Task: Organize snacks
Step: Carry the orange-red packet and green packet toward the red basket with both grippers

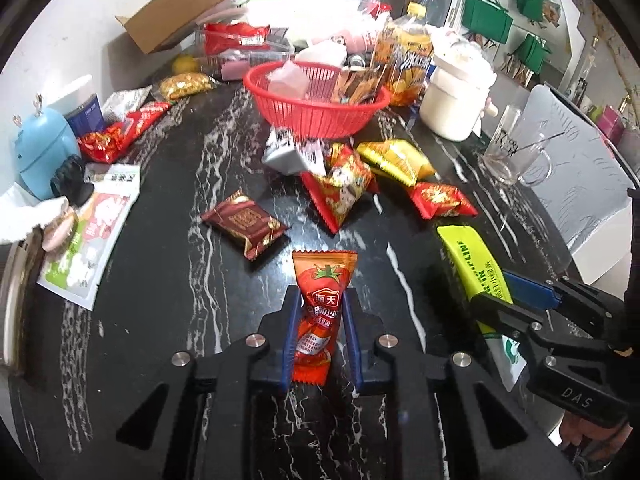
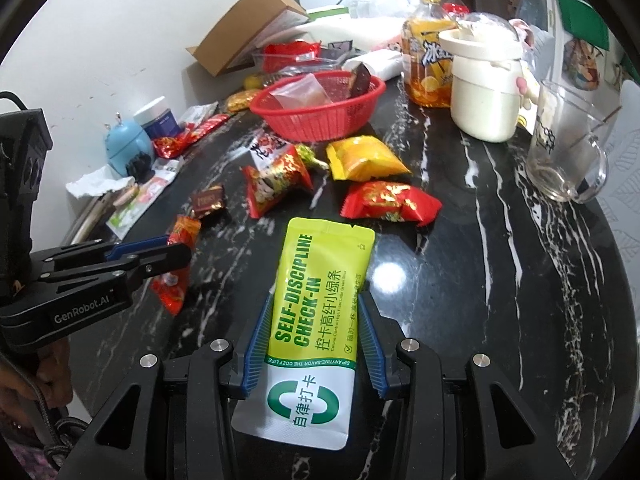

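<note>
My left gripper is shut on a red tomato-sauce sachet low over the black marble table. My right gripper is shut on a yellow-green drink-powder pouch, which also shows in the left wrist view. A red plastic basket holding a few packets stands at the back; it also shows in the right wrist view. Loose snacks lie between: a dark red packet, a red triangular packet, a yellow packet and a red-gold packet.
A white pot, a glass mug and an orange drink bottle stand at the right back. A blue gadget, a green-white pouch and more packets lie at the left. A cardboard box sits behind.
</note>
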`<state>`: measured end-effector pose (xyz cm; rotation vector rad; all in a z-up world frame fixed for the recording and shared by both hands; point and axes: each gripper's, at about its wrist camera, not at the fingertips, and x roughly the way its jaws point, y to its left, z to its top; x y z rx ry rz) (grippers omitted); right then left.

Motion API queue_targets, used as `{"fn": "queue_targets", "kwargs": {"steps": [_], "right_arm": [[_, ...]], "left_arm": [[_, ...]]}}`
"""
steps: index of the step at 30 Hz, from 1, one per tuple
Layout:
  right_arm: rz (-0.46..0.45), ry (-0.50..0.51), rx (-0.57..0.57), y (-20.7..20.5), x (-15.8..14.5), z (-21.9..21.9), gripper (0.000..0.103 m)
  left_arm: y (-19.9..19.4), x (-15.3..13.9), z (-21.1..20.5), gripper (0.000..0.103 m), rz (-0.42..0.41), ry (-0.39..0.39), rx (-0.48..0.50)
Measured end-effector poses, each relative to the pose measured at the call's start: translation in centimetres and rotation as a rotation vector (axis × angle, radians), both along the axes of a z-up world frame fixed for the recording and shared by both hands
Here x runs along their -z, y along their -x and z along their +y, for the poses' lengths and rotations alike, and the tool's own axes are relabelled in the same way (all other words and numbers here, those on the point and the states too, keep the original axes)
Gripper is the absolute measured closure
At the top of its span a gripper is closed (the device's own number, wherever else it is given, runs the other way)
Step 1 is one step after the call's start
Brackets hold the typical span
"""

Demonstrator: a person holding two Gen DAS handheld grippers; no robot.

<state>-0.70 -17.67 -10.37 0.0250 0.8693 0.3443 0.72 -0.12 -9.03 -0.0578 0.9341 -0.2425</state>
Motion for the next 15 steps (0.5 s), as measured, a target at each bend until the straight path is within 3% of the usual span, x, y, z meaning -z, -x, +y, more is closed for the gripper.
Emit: {"fn": "queue_targets", "kwargs": {"steps": [15], "right_arm": [[-0.078, -0.020, -0.024, 0.1, -3.2, 0.6, 0.061]], "left_arm": [[-0.2, -3.3, 0.1, 0.084, -0.113, 0.070, 0.022]]}}
